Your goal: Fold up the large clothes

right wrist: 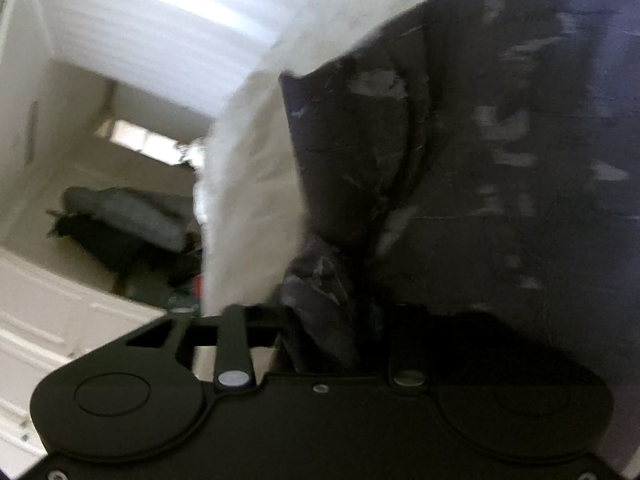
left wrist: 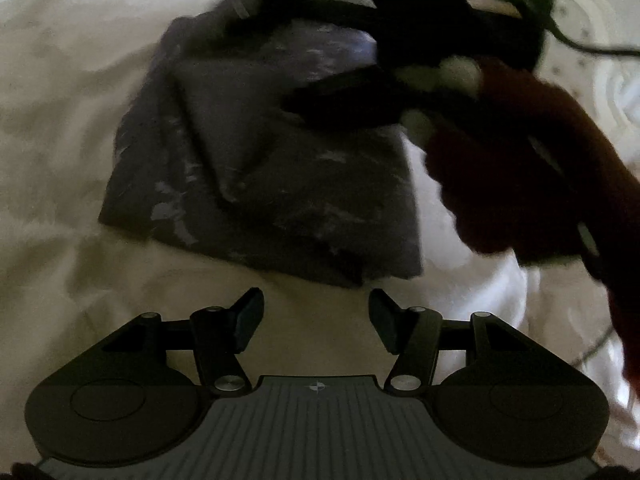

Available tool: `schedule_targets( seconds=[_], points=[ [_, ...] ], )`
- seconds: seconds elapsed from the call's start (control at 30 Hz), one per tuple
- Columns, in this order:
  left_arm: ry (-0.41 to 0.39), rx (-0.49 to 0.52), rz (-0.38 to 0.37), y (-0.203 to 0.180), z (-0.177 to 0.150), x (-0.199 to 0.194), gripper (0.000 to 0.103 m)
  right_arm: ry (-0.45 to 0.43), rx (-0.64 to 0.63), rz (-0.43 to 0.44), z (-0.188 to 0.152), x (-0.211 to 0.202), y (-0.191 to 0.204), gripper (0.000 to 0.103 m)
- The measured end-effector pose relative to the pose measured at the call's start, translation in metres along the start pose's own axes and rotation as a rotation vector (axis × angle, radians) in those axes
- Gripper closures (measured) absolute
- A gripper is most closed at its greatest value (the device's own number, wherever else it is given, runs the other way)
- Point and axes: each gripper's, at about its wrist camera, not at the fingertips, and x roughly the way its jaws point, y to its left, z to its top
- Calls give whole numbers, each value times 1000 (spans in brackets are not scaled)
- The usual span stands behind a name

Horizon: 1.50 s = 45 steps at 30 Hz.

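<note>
Lying ahead of the left gripper (left wrist: pixel 316 326), the dark grey-purple folded garment with pale streaks (left wrist: pixel 256 168) rests flat on the rumpled white bedding (left wrist: pixel 60 152); the left gripper's two dark padded fingers (left wrist: pixel 248 320) stand apart with only bedding between them, the garment's near edge just beyond their tips and not touched; beyond and to the right of this gripper, the black right gripper (left wrist: pixel 340 92) reaches over the garment's far right part, borne by a hand in a dark red fuzzy sleeve (left wrist: pixel 520 184); that view is blurred, so whether its tips touch the cloth cannot be told. In the right wrist view, the right gripper (right wrist: pixel 332 344) has a bunched fold of the same garment (right wrist: pixel 460 160) lying between its fingers; the right-side finger is hidden under cloth, and the frame does not show whether the pads press the fold or stand loose around it; the white bedding (right wrist: pixel 248 200) runs just left of the garment.
</note>
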Motion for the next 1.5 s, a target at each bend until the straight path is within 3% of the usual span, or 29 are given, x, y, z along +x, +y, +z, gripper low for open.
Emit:
schedule_targets(
  seconds=[0.03, 0.1, 0.23, 0.47, 0.6, 0.67, 0.77, 0.87, 0.93, 1.03, 1.17, 1.27, 1.37, 1.5],
  points=[
    [-4, 28, -11, -5, 0, -3, 46, 2, -5, 45, 1, -3, 4, 27],
    [-20, 85, -29, -9, 0, -12, 46, -9, -23, 119, 2, -15, 15, 26],
    [-88, 184, -56, -24, 9, -26, 46, -115, -119, 115, 10, -55, 30, 26],
    [-273, 275, -32, -38, 47, -32, 46, -380, -143, -68, 4, -151, 8, 25],
    [-328, 232, 44, -32, 72, -6, 46, -441, -92, -168, -7, -159, -13, 25],
    [-325, 197, 109, -16, 78, 8, 46, -445, -91, -226, -15, -158, -19, 25],
    [-197, 161, 224, 11, 73, 36, 46, -439, -123, -319, -19, -154, -29, 26],
    [-219, 132, 183, 30, 55, 38, 46, -421, -204, -418, -19, -133, -30, 35],
    [-223, 139, 176, 29, 51, 33, 46, -418, -264, -474, -17, -128, -27, 46],
    [-227, 124, 172, 30, 49, 35, 46, -439, -324, -504, -7, -116, -19, 61],
    [-232, 120, 172, 33, 48, 37, 46, -453, -375, -549, 14, -96, -17, 61],
    [-236, 119, 173, 33, 49, 38, 46, -398, -388, -581, 33, -66, -28, 61],
    [-242, 117, 180, 34, 47, 34, 46, -281, -408, -614, 47, -34, -36, 57],
    [-240, 112, 196, 34, 48, 35, 46, -239, -477, -617, 44, 0, -31, 57]
  ],
)
